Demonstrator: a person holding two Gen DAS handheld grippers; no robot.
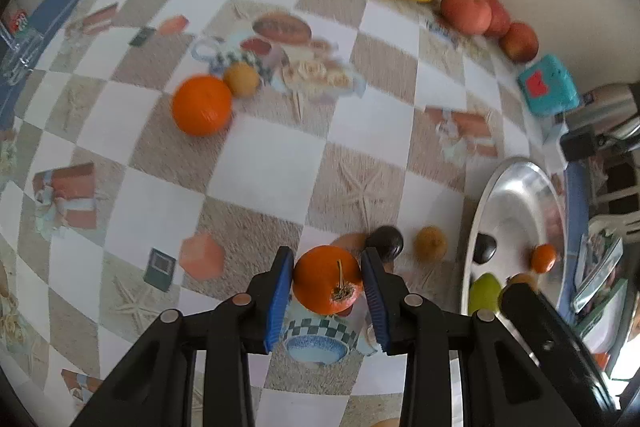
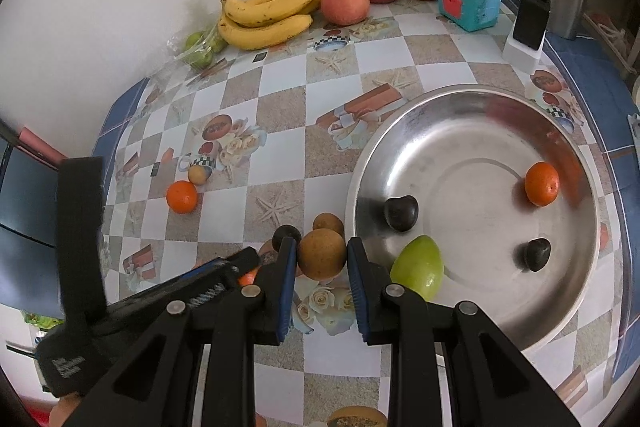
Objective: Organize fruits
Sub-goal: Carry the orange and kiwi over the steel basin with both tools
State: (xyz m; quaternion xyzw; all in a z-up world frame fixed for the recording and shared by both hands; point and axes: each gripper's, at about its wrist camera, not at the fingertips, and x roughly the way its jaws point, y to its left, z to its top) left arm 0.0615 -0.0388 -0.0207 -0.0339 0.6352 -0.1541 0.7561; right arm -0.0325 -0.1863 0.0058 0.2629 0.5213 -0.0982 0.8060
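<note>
left wrist view, left gripper (image 1: 327, 281) fingers clamped on orange persimmon (image 1: 326, 277), stem toward camera, right gripper (image 2: 322, 255) fingers clamped on round brown fruit (image 2: 322, 253)

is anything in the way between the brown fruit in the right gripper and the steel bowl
Nothing visible blocks it. The right hand-held gripper is shut on the brown fruit just beside the steel bowl's near rim; a green fruit lies right inside that rim.

We can read no text anywhere; the print on the black strap (image 2: 69, 366), left of the steel bowl (image 2: 472, 99), is blurred.
</note>
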